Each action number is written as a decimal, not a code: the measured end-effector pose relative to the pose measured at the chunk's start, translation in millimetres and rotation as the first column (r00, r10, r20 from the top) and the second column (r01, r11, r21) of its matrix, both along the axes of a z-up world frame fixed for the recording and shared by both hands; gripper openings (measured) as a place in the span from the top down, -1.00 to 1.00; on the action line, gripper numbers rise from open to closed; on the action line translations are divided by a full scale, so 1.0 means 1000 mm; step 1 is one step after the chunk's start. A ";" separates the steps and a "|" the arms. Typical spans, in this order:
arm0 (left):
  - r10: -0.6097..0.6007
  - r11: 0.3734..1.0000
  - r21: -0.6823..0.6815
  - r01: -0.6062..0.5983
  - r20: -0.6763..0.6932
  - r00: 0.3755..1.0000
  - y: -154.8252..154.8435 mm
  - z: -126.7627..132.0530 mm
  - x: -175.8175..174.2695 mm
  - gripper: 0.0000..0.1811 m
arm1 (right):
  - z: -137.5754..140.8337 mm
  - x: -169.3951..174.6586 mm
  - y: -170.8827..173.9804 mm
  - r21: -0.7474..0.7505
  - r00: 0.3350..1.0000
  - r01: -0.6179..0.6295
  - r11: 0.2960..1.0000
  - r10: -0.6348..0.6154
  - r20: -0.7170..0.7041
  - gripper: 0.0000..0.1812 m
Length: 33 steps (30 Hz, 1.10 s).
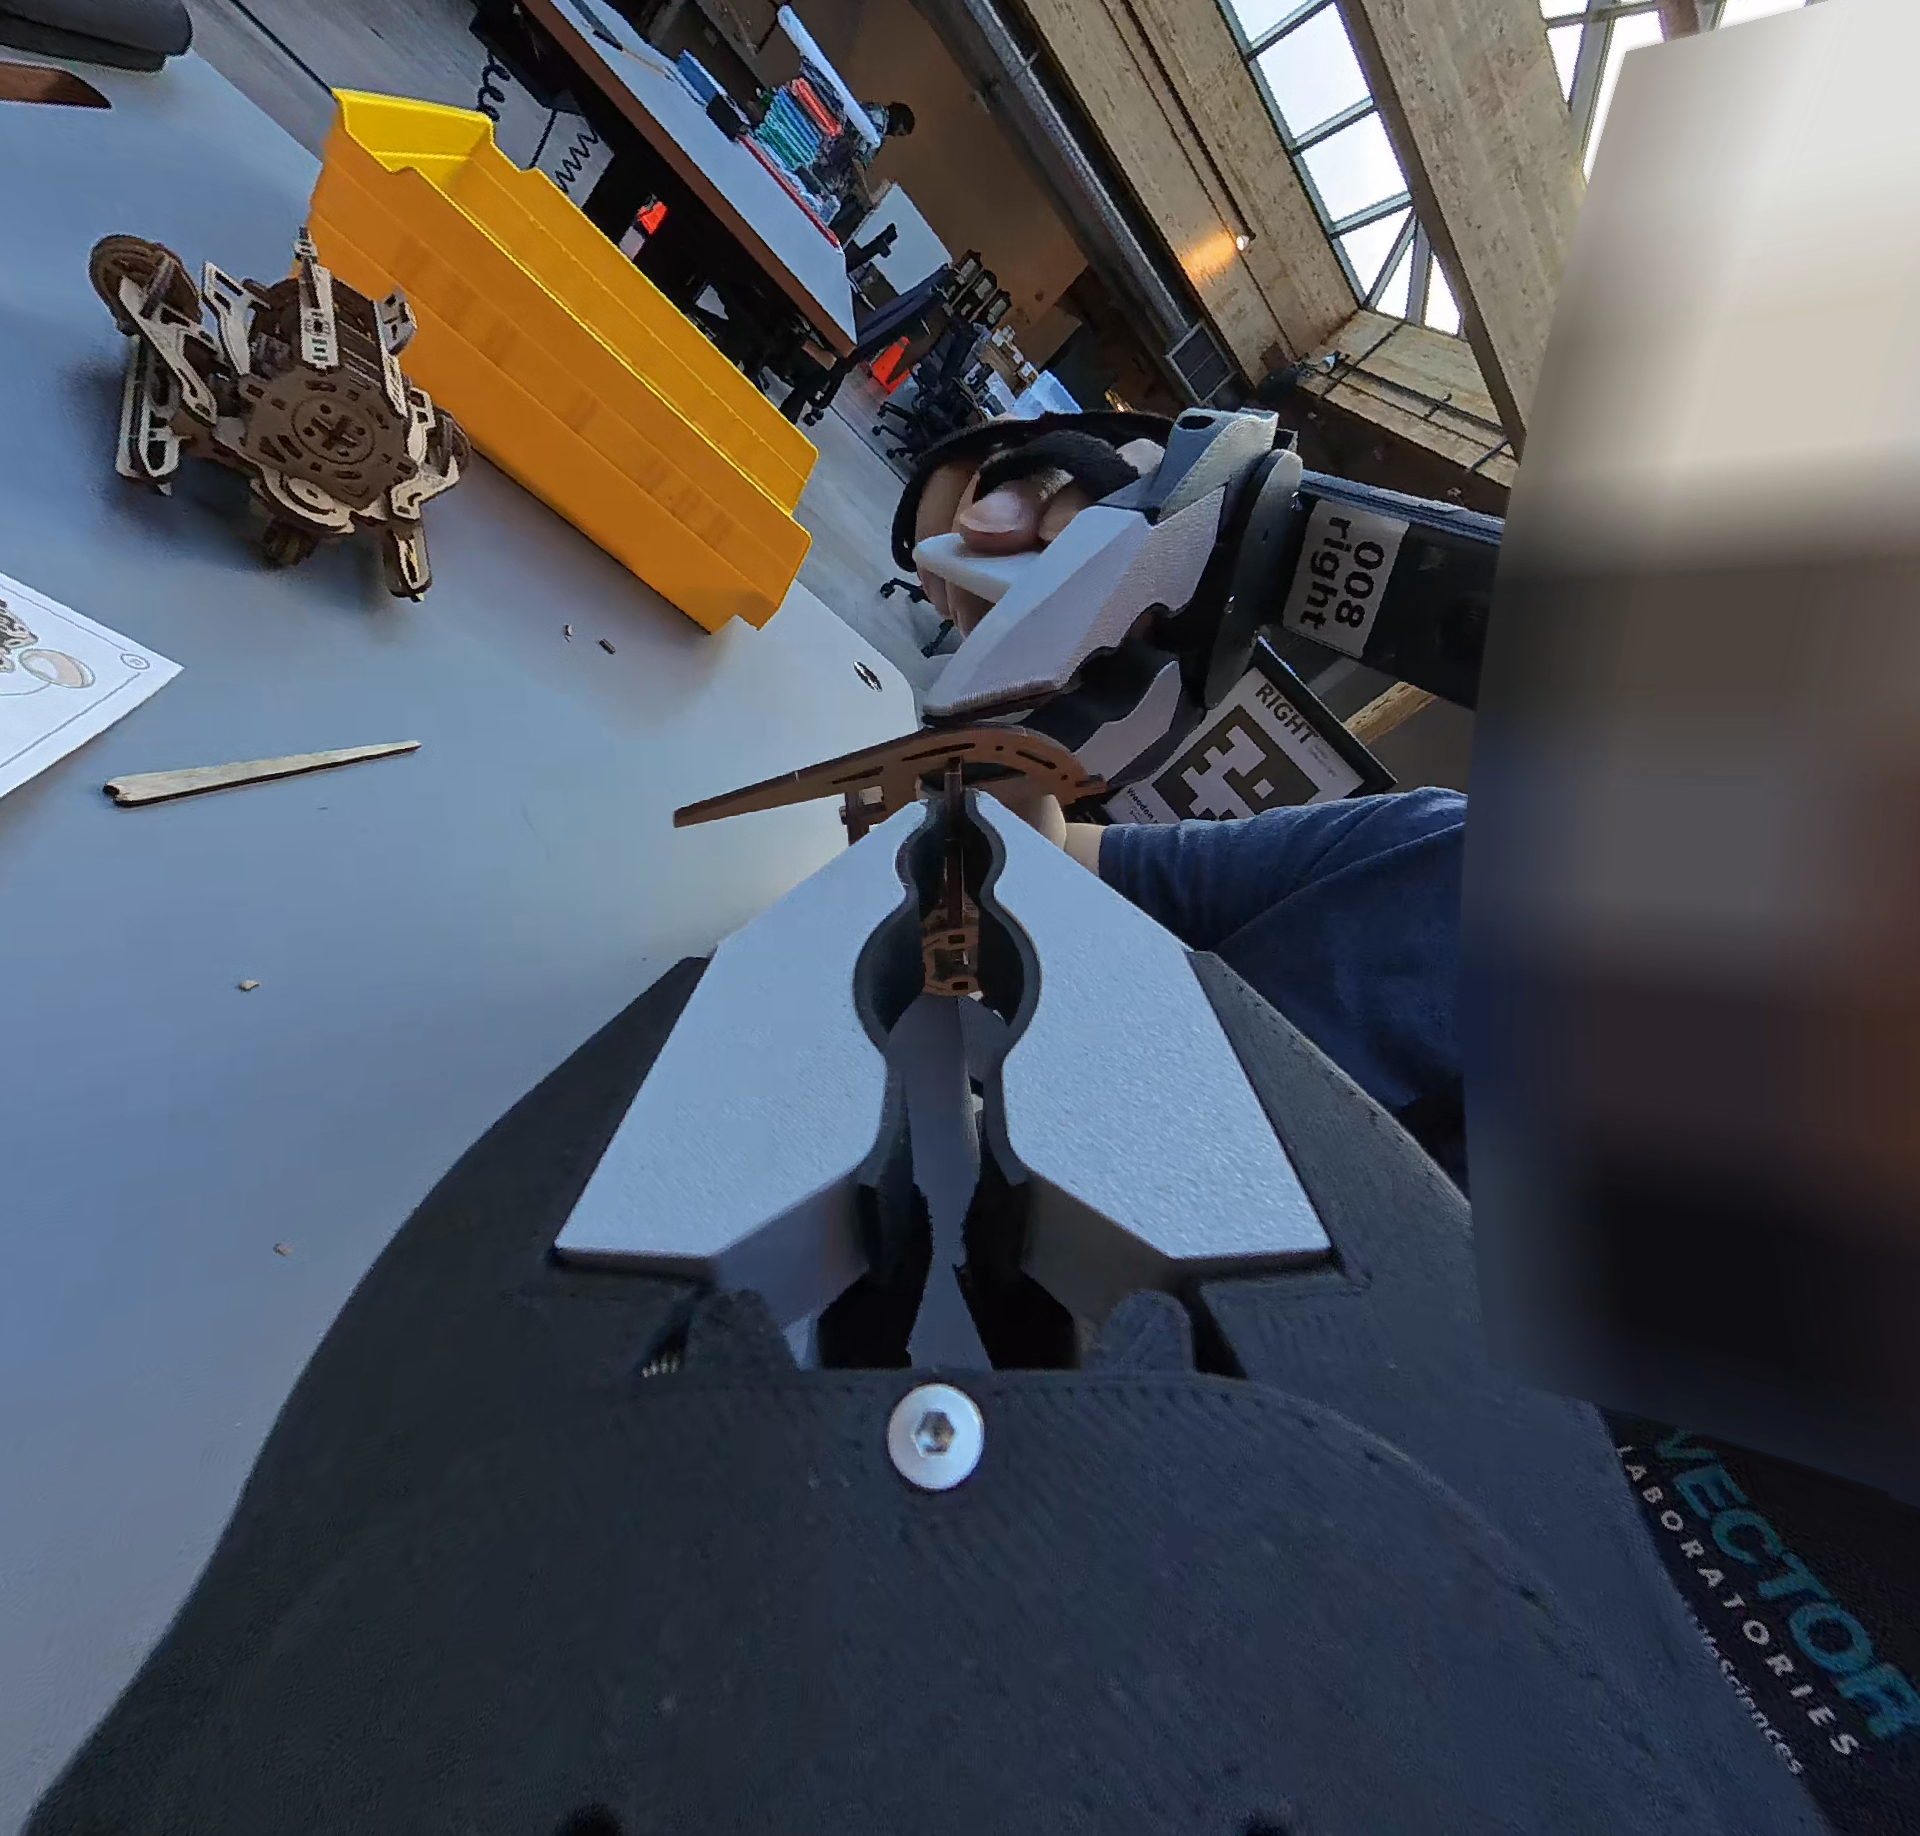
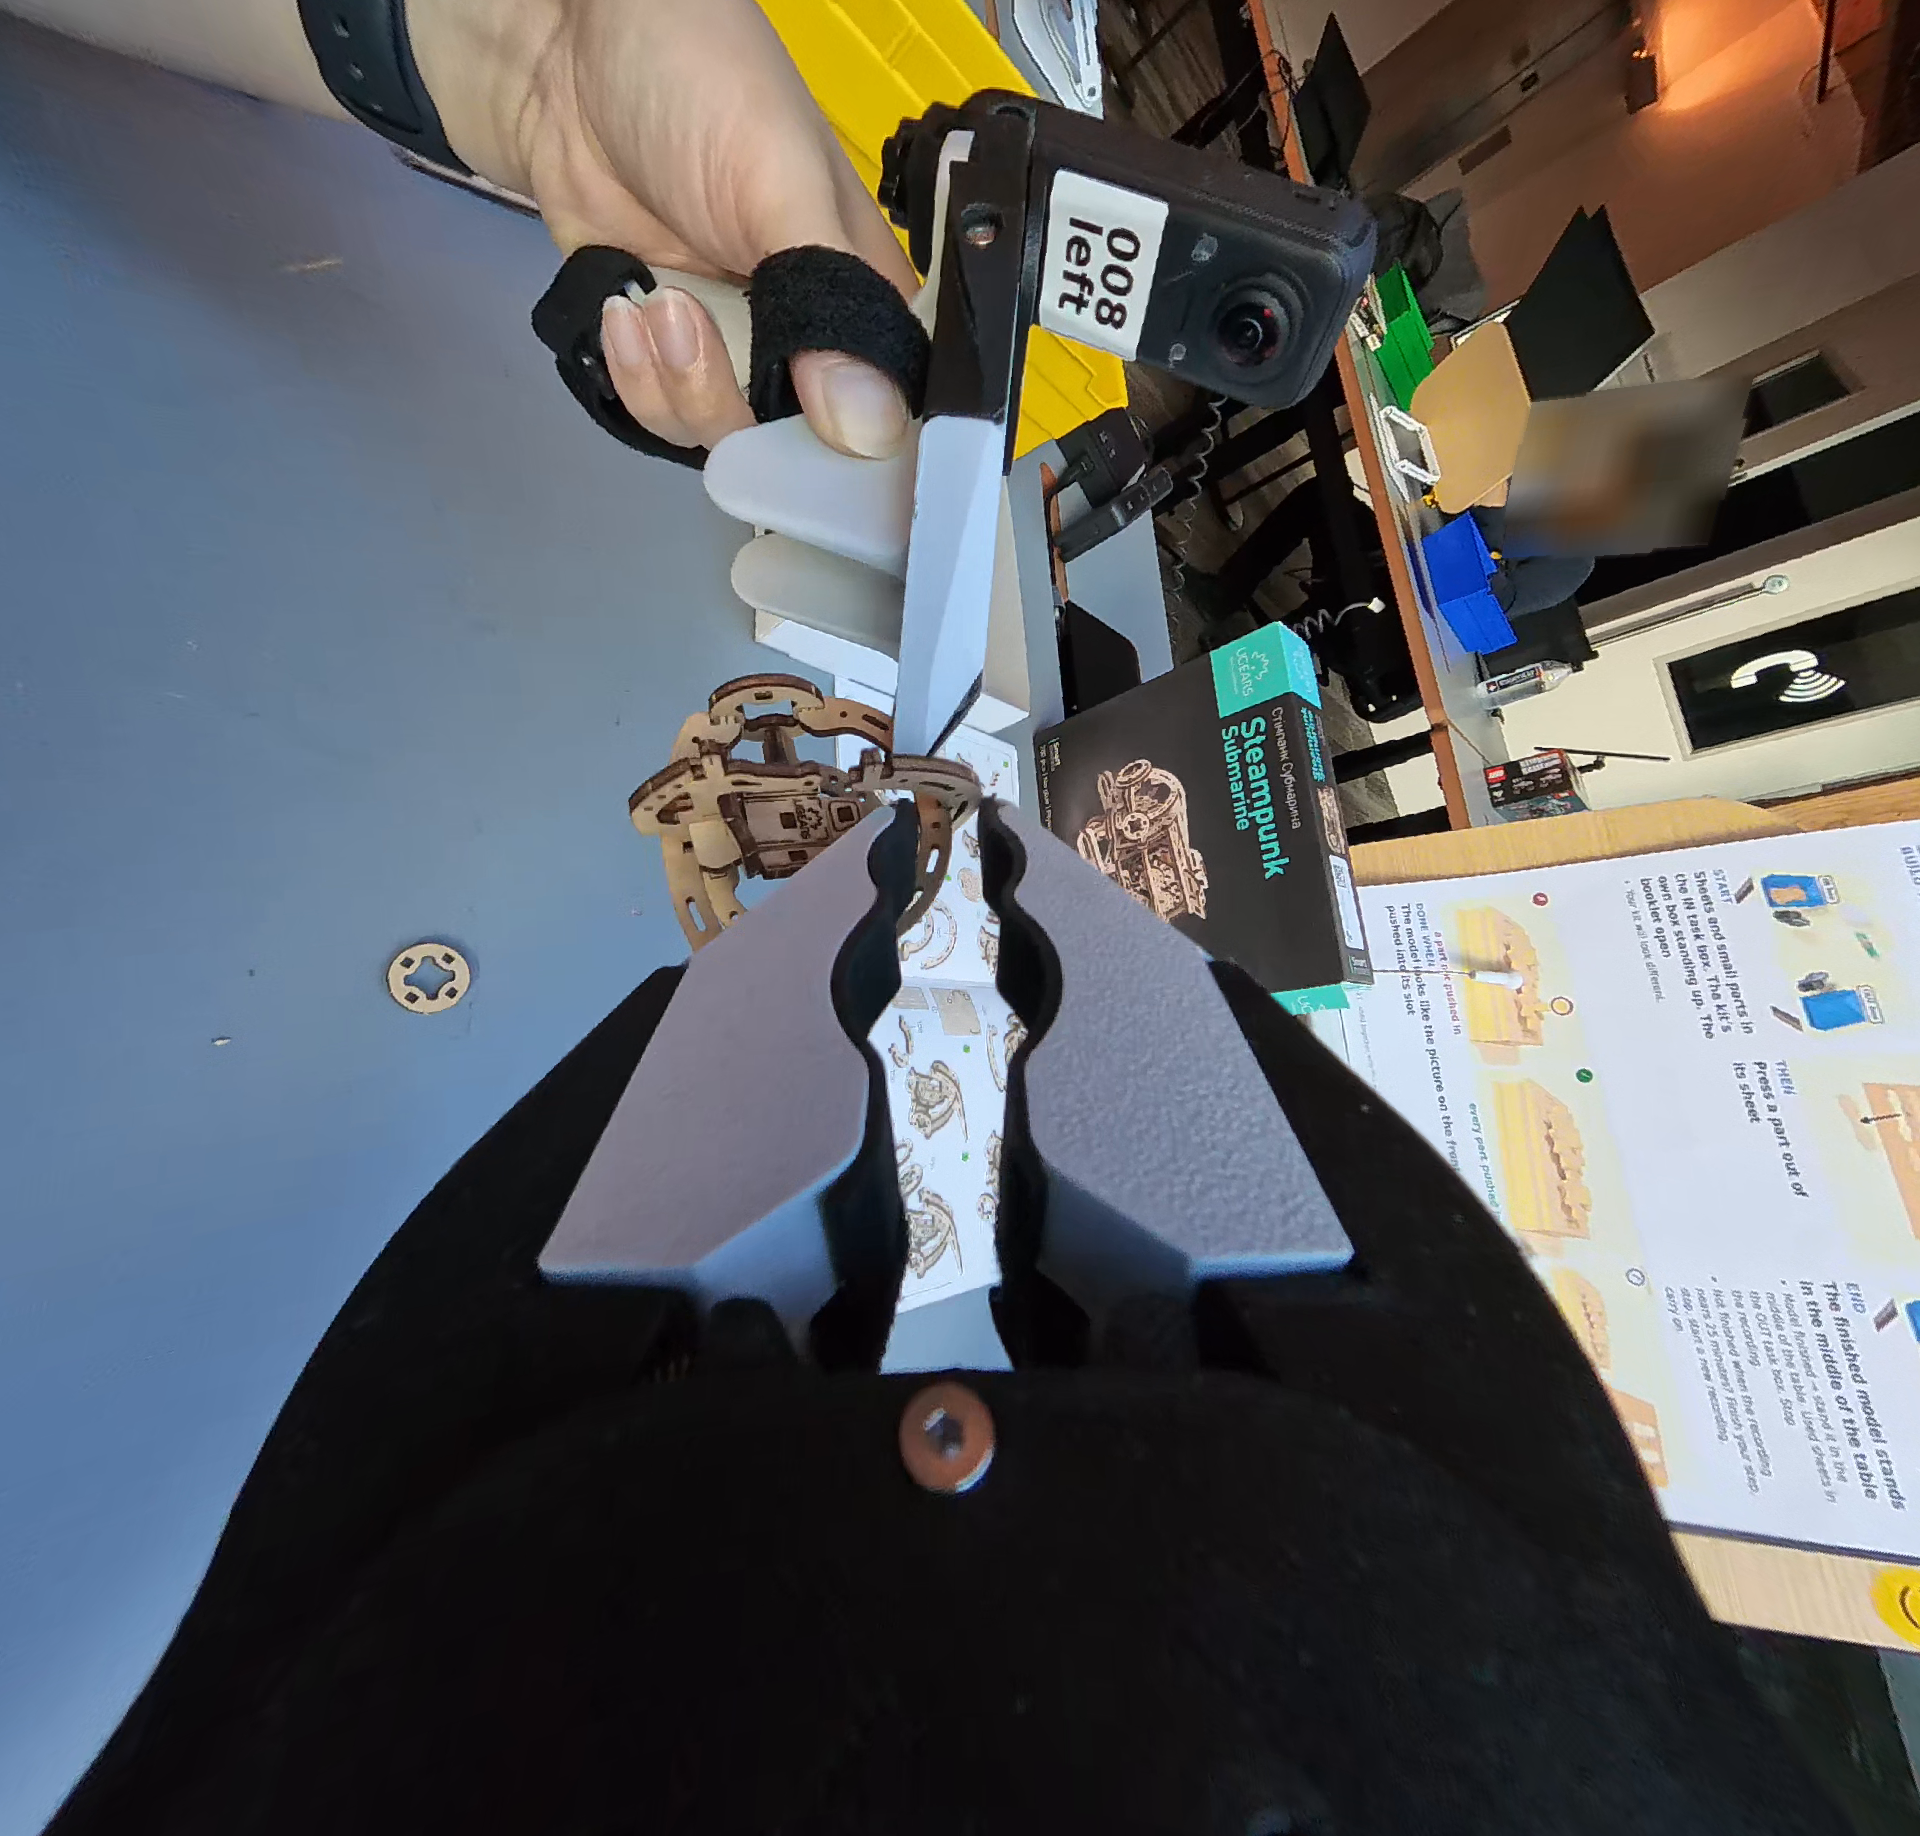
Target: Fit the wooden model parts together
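My left gripper (image 1: pixel 951 820) is shut on a thin wooden piece seen edge-on, part of a small wooden sub-assembly (image 2: pixel 748 799) that I hold above the grey table (image 1: pixel 468 955). A curved wooden arc (image 1: pixel 914 760) crosses just beyond its fingertips. In the right wrist view the left gripper (image 2: pixel 920 737) comes down from above onto the sub-assembly. My right gripper (image 2: pixel 940 820) has its jaws a little apart, with the arc (image 2: pixel 925 851) between the tips against the left finger. In the left wrist view the right gripper (image 1: pixel 966 716) sits right over the arc.
Stacked yellow bins (image 1: pixel 551 352) and a larger wooden model (image 1: pixel 281 404) stand at the far left. A wooden stick (image 1: pixel 260 773) and paper sheet (image 1: pixel 62 685) lie nearby. A kit box (image 2: pixel 1205 810), instruction sheet (image 2: pixel 1662 1163), booklet (image 2: pixel 945 1111) and wooden ring (image 2: pixel 428 976) lie below. My left and right fingertips are right by each other.
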<state>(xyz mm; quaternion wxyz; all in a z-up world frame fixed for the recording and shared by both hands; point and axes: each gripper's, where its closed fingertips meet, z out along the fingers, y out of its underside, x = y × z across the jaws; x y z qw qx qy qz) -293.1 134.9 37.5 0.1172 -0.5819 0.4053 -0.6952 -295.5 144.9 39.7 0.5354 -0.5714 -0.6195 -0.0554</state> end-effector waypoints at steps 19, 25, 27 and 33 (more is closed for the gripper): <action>-0.032 0.999 0.024 0.033 -0.017 0.999 -0.008 0.000 -0.001 1.00 | -0.001 -0.003 -0.008 -0.008 0.996 -0.086 0.996 0.085 -0.029 0.88; -0.025 1.000 0.000 0.025 -0.029 0.999 -0.007 -0.003 0.000 1.00 | -0.003 -0.003 -0.006 0.012 0.997 -0.077 0.997 0.077 0.001 0.89; -0.019 1.000 -0.005 0.019 -0.029 0.999 -0.005 -0.003 0.000 1.00 | -0.003 -0.003 -0.005 -0.002 0.997 -0.072 0.997 0.072 -0.025 0.89; -0.022 1.000 0.017 0.023 -0.038 0.999 -0.007 -0.004 0.000 1.00 | -0.005 -0.003 -0.007 -0.016 0.996 -0.085 0.996 0.084 -0.029 0.88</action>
